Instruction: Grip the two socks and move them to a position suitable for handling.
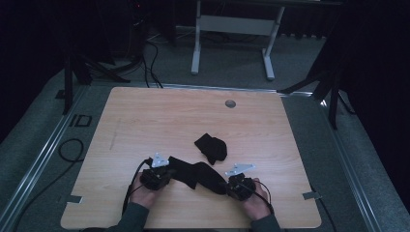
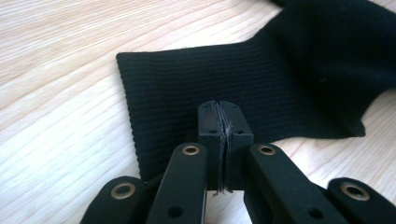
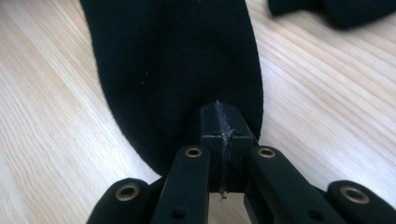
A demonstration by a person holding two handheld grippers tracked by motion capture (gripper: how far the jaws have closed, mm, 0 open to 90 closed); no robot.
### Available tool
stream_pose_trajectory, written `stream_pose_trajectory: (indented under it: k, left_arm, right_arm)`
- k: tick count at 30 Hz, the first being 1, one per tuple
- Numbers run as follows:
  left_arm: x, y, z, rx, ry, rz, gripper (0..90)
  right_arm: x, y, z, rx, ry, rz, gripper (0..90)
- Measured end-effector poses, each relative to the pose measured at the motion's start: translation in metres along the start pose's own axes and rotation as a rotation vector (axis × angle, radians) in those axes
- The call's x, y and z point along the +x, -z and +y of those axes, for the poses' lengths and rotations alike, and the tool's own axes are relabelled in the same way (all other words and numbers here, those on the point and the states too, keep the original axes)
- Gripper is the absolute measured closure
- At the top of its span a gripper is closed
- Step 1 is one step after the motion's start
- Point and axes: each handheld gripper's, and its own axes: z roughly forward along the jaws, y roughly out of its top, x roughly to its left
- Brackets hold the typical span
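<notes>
1. Sock (image 1: 196, 172) of black ribbed knit lies stretched flat on the near part of the wooden table (image 1: 145, 121), running between the two grippers from left to right.
2. Its open cuff end (image 2: 154, 93) shows in the left gripper view, with the ribbing running across and the cuff edge straight.
3. Its rounded toe end (image 3: 177, 93) shows in the right gripper view, lying flat on the wood.
4. The left gripper (image 2: 225, 126) has its jaws pressed together on the near edge of the cuff; a thin line of black cloth shows squeezed between the two pads.
5. The right gripper (image 3: 225, 128) likewise has its jaws closed on the sock's toe end, with a thread of fabric caught in the seam between them.
6. In the high view the left gripper (image 1: 157, 176) sits at the sock's left end and the right gripper (image 1: 240, 186) at its right end, each held in a hand coming in from the table's near edge.
7. A second black sock (image 1: 211, 148) lies crumpled just beyond the stretched one, toward the middle of the table, apart from both grippers.
8. A round grey cable port (image 1: 230, 103) is set in the table near its far edge.
9. Beyond the table stands a white desk frame (image 1: 232, 29) on grey carpet.
</notes>
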Motion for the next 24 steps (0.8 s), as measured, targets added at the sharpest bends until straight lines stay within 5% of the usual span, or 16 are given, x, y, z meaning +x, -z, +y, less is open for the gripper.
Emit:
stream_pose_trajectory:
  k: [10, 17, 24]
  left_arm:
    - [0.019, 0.009, -0.002, 0.015, 0.005, 0.031, 84.3]
    - [0.016, 0.007, 0.000, 0.010, -0.008, 0.032, 83.0]
    - [0.016, 0.010, 0.004, -0.060, -0.002, -0.022, 74.1]
  right_arm:
    - [-0.006, 0.018, -0.018, 0.021, 0.012, -0.016, 87.7]
    - [-0.015, 0.014, -0.013, -0.008, -0.012, -0.059, 81.9]
    - [-0.023, 0.026, 0.003, -0.132, -0.040, -0.050, 69.6]
